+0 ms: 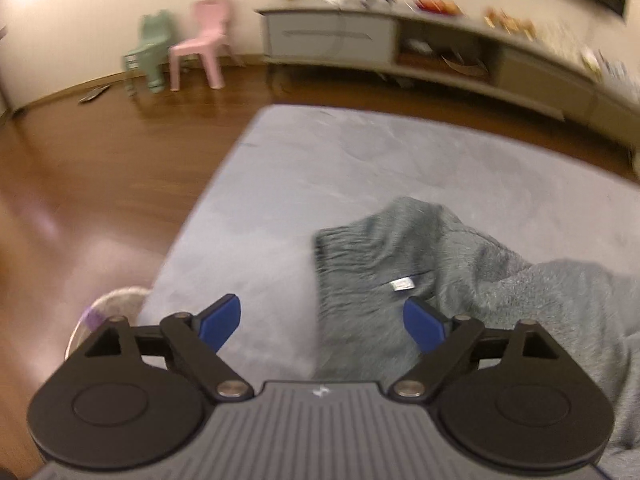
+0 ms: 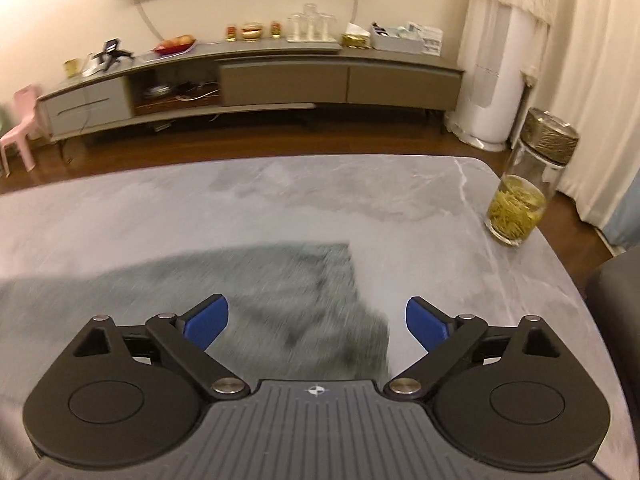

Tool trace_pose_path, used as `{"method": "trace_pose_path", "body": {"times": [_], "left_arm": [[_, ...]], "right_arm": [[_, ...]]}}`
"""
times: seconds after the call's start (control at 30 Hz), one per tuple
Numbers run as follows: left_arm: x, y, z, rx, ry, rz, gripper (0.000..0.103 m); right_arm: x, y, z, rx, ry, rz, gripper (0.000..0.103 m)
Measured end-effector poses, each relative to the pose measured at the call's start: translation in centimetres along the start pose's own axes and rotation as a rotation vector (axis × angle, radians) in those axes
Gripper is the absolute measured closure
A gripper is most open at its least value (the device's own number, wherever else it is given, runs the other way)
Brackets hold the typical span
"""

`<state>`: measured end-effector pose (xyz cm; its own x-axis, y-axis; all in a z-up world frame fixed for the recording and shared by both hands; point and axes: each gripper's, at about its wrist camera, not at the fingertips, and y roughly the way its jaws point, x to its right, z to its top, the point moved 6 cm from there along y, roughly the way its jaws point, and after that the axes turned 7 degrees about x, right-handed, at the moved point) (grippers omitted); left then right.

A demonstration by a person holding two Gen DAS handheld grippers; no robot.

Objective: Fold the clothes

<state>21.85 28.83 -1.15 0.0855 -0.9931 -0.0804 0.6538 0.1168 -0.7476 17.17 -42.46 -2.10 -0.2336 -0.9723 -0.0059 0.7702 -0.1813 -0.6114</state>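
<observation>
Covering the near part of a grey marbled table (image 2: 280, 192), a grey-green fleecy garment (image 1: 400, 248) lies flat. Left gripper (image 1: 322, 322) and right gripper (image 2: 316, 322) are spread, pinching nothing. At the table's right edge, a glass jar (image 2: 520, 200) holds yellow-green leaves. A long sideboard (image 2: 280, 80) lines the far wall.

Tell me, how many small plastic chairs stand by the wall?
2. A pink chair and a green chair stand side by side left of the TV cabinet. Others may be outside the view.

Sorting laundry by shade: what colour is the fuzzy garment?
Grey-green fuzzy garment; clearest in the left wrist view.
</observation>
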Motion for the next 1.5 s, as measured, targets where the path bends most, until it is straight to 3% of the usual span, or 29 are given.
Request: {"method": "trace_pose_path", "body": {"times": [0.07,0.1,0.17,0.2,0.23,0.27,0.33,0.43,0.5,0.57,0.67,0.7,0.73,0.8,0.83,0.97,1.0,1.03,1.1,1.17,1.27,1.3,1.33,1.4,1.5], "left_arm": [[1.6,1.9,0.3,-0.023,0.056,0.000,0.013],[2.3,2.7,0.3,-0.024,0.086,0.010,0.018],[3.5,3.9,0.0,-0.019,0.148,0.033,0.056],[4.0,4.3,-0.1,-0.014,0.175,0.041,0.098],[4.3,4.5,-0.3,-0.003,0.193,0.041,0.103],[4.6,4.4,-0.1,0.017,0.206,0.037,0.103],[4.6,2.9,1.2,0.096,0.199,0.024,0.103],[0.9,-1.7,5.9,0.293,-0.030,-0.009,0.103],[-1.7,-3.4,8.7,0.380,-0.158,0.016,0.103],[-2.2,-2.6,10.6,0.357,-0.172,0.025,0.103],[0.2,1.7,9.5,0.150,-0.062,-0.052,0.094],[1.1,2.7,8.3,0.101,-0.010,-0.044,0.080],[1.9,3.5,7.0,0.065,0.037,-0.037,0.049],[2.9,4.7,4.7,0.034,0.101,-0.024,0.011],[3.1,5.2,3.8,0.026,0.103,-0.019,0.007],[4.2,7.5,2.1,-0.029,0.090,-0.069,0.007],[4.7,7.6,1.9,-0.026,0.105,-0.083,0.021],[5.1,7.5,1.9,-0.010,0.123,-0.095,0.057],[5.8,6.6,2.4,0.037,0.153,-0.107,0.092],[5.0,4.7,3.9,0.137,0.122,-0.081,0.092],[0.4,0.4,8.2,0.318,-0.133,-0.122,0.092],[-0.8,-0.4,9.4,0.351,-0.190,-0.131,0.092],[-0.9,-0.2,10.3,0.348,-0.191,-0.120,0.091],[0.9,3.0,11.5,0.248,-0.082,-0.016,0.086],[3.9,7.5,11.4,0.108,0.069,0.158,0.065]], "right_arm": [[0.5,2.8,0.5,-0.020,0.004,-0.002,0.006],[0.5,4.0,0.5,-0.030,-0.007,-0.002,0.006],[0.4,6.2,0.4,-0.050,-0.029,-0.004,0.010],[0.2,7.1,0.3,-0.066,-0.038,0.012,0.020],[-0.1,7.6,0.1,-0.087,-0.049,0.041,0.070],[-0.4,8.0,0.0,-0.110,-0.060,0.072,0.089],[-0.8,7.2,0.8,-0.075,-0.104,0.110,0.094],[0.4,4.2,4.7,0.080,-0.086,0.093,0.094],[1.7,3.4,7.0,0.149,-0.053,0.030,0.094],[2.5,4.5,8.3,0.146,-0.046,-0.054,0.094],[2.5,7.0,7.7,0.077,-0.053,-0.160,0.092],[2.3,7.4,7.0,0.065,-0.056,-0.168,0.092],[2.1,7.6,6.3,0.055,-0.057,-0.169,0.092],[1.7,7.6,4.8,0.047,-0.067,-0.157,0.092],[1.6,7.6,4.1,0.042,-0.074,-0.152,0.092],[1.5,8.0,2.5,0.021,-0.060,-0.124,0.092],[1.5,8.0,2.4,0.017,-0.050,-0.109,0.092],[1.4,7.9,2.6,0.013,-0.042,-0.089,0.092],[1.1,7.4,2.9,0.020,-0.028,-0.023,0.091],[1.3,6.1,3.9,0.069,-0.007,0.025,0.092],[3.6,3.4,6.9,0.203,0.076,-0.005,0.093],[3.9,3.9,7.4,0.204,0.088,-0.033,0.093],[3.9,4.9,7.6,0.182,0.086,-0.069,0.093],[3.9,7.0,8.0,0.140,0.082,-0.139,0.093],[3.5,10.2,7.2,0.049,0.094,-0.245,0.086]]}}
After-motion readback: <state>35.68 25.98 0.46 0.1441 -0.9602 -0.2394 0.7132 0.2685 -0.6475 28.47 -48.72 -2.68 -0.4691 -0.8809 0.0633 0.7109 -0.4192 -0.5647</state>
